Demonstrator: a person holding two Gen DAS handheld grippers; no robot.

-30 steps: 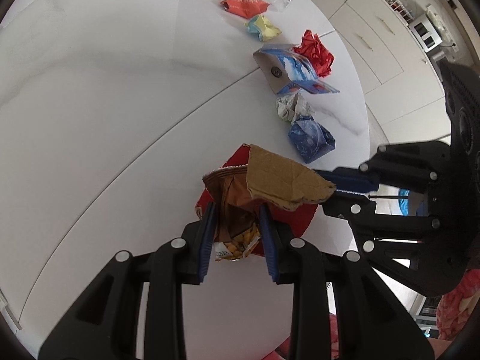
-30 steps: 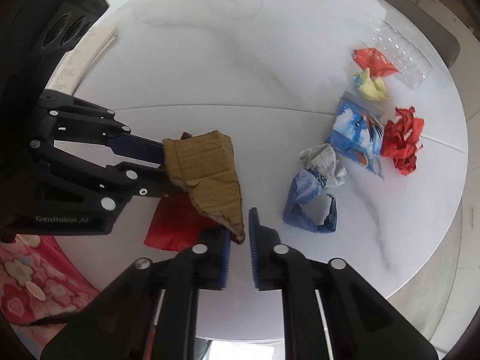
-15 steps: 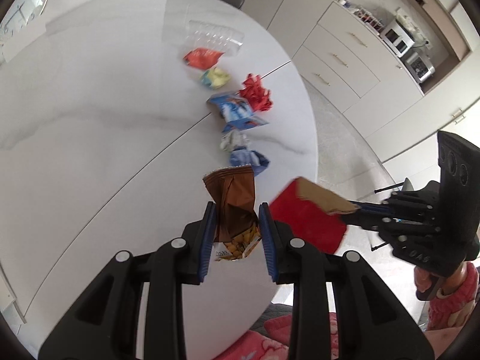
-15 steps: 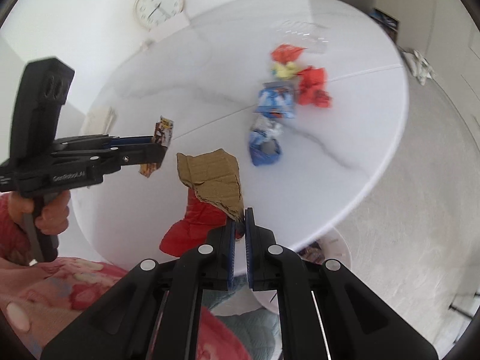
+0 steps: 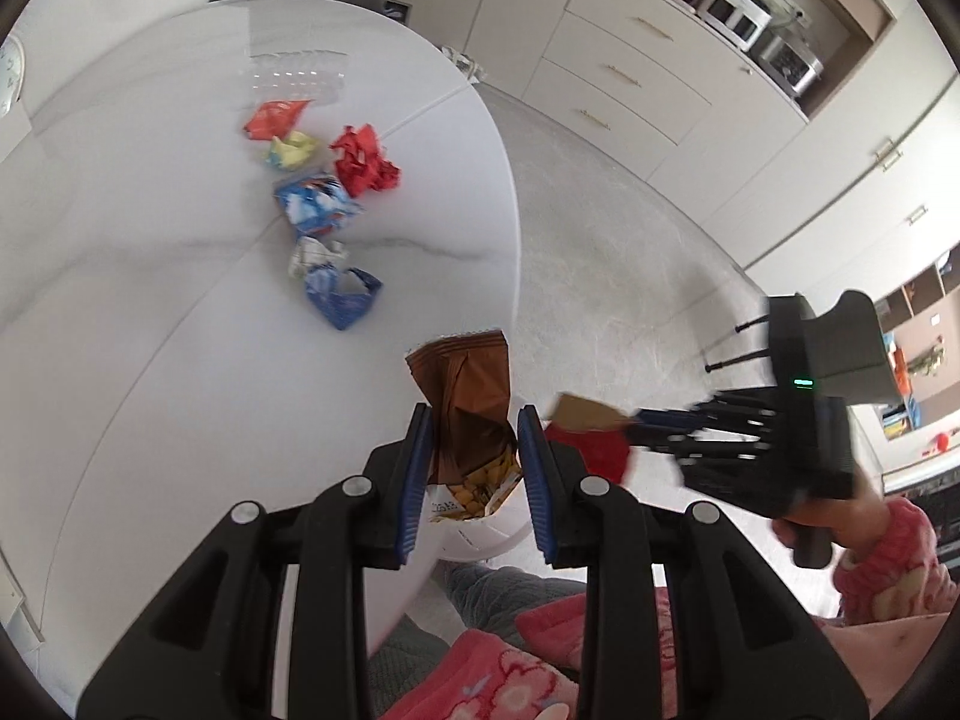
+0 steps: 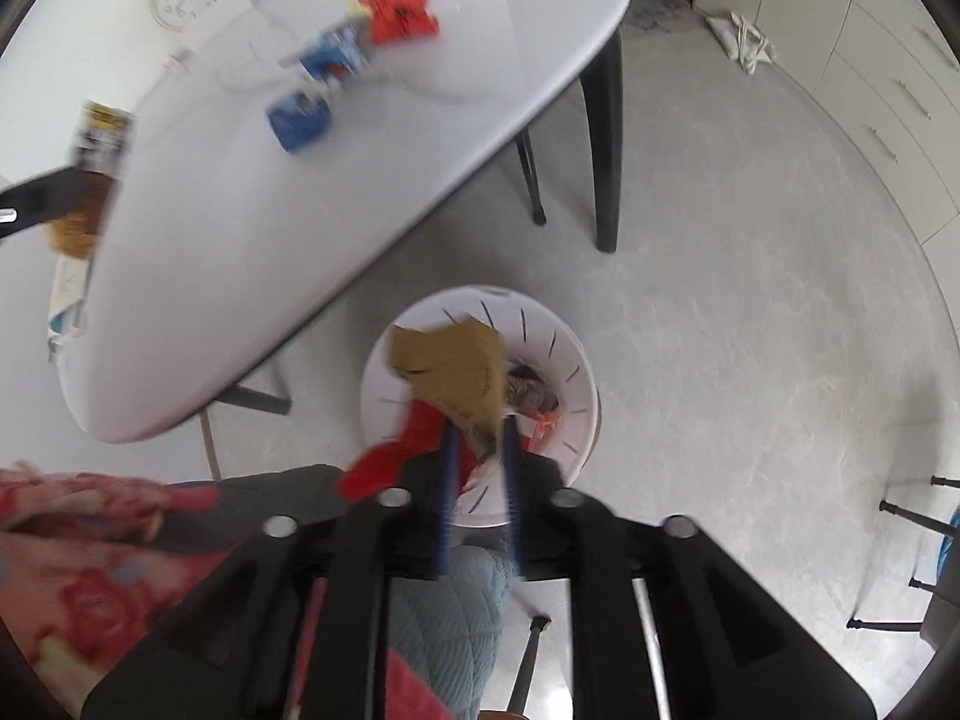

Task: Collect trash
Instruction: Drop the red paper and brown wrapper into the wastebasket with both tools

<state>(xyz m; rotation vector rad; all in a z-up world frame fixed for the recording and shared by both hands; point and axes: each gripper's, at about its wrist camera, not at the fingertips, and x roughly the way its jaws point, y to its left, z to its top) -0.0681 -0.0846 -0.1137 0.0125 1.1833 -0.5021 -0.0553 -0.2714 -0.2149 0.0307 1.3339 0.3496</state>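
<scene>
My left gripper (image 5: 474, 420) is shut on a brown snack wrapper (image 5: 471, 396) and holds it above the white table's (image 5: 150, 360) near edge. In the right wrist view this wrapper (image 6: 96, 174) shows blurred at far left. My right gripper (image 6: 477, 438) hangs over a white slotted bin (image 6: 384, 360) on the floor. Its jaws are opening, with a gap between the pads. A brown cardboard scrap (image 6: 456, 366) with a red piece (image 6: 414, 438) attached sits loose at its tips. Crumpled trash lies on the table: red paper (image 5: 363, 159), a blue wrapper (image 5: 342, 294), a blue-white packet (image 5: 315, 201).
The bin (image 5: 480, 540) stands beside the table's edge, with trash inside it. A black chair (image 6: 600, 138) is tucked under the table's far side. White cabinets (image 5: 630, 78) line the wall. A person's pink sleeve (image 5: 888, 564) and quilted knee (image 6: 444, 618) are close below.
Both grippers left the table top and swung toward the floor bin. The right gripper, shut on the cardboard before, has parted its jaws. The left one keeps the wrapper.
</scene>
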